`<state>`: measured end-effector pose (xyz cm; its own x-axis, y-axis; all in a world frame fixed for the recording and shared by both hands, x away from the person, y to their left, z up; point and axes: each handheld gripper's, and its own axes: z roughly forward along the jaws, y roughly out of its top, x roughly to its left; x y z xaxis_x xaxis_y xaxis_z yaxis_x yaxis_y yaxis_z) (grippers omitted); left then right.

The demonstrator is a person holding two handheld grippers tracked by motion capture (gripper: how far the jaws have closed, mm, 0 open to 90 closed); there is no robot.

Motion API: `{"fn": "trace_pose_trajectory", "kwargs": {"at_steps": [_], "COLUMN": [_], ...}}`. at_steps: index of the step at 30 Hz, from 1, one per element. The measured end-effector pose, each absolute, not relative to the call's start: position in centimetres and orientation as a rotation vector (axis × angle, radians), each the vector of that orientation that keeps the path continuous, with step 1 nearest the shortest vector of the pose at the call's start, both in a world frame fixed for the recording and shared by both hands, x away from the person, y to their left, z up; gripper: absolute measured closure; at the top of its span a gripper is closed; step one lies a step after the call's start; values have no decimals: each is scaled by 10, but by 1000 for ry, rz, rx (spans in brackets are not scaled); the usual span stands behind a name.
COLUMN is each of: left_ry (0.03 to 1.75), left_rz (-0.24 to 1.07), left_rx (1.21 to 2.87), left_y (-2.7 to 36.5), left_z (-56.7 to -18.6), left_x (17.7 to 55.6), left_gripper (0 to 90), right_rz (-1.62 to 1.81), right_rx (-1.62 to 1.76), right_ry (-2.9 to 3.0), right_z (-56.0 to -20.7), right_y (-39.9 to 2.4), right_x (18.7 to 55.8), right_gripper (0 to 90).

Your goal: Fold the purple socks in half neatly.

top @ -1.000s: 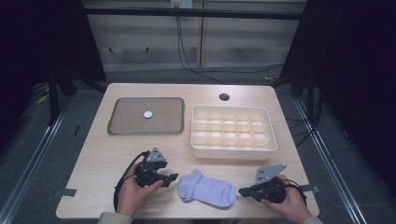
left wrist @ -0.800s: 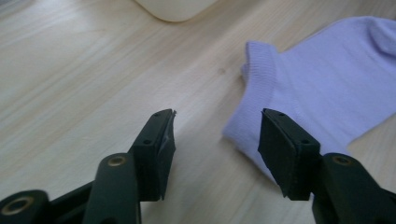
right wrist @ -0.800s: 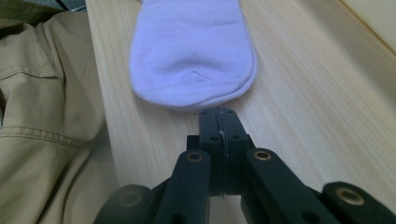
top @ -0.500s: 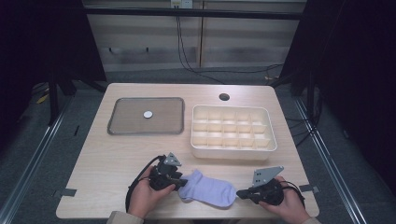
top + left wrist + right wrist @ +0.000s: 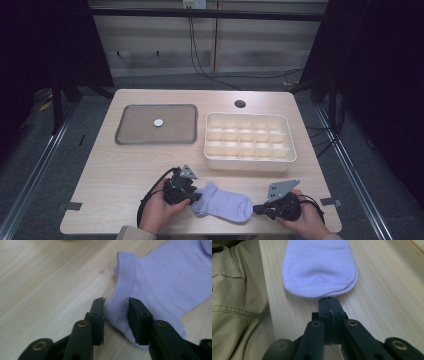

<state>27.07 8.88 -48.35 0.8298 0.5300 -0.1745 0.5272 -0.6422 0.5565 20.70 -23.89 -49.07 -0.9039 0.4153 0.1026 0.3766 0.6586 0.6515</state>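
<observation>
You: left hand-held gripper (image 5: 116, 315) closing around sock (image 5: 223, 202) cuff, not yet clamped; right hand-held gripper (image 5: 329, 302) clenched at toe. Next: finish pinch.

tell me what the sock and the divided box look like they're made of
Sock: soft knit fabric, matte lilac, ribbed cuff and fine weave visible. Divided box: probably moulded plastic, smooth cream walls with thin, even partitions; too far off to be sure.
</observation>
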Motion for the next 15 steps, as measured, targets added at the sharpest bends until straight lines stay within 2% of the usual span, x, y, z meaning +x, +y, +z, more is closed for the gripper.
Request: {"fn": "trace_pose_trajectory", "kwargs": {"at_steps": [5,15], "left_ry": [795,821], "left_rz": [-25,-104], "left_rx": [2414,2394], "left_y": [86,88], "left_z": [-482,-481], "left_x": [271,274], "left_gripper": [789,809], "right_rz": [1081,1097], "right_rx": [677,710], "right_ry": [2812,2811], "right_z": [-493,-493], "right_y": [-238,-237], "right_x": [207,208], "right_gripper": [899,900]}}
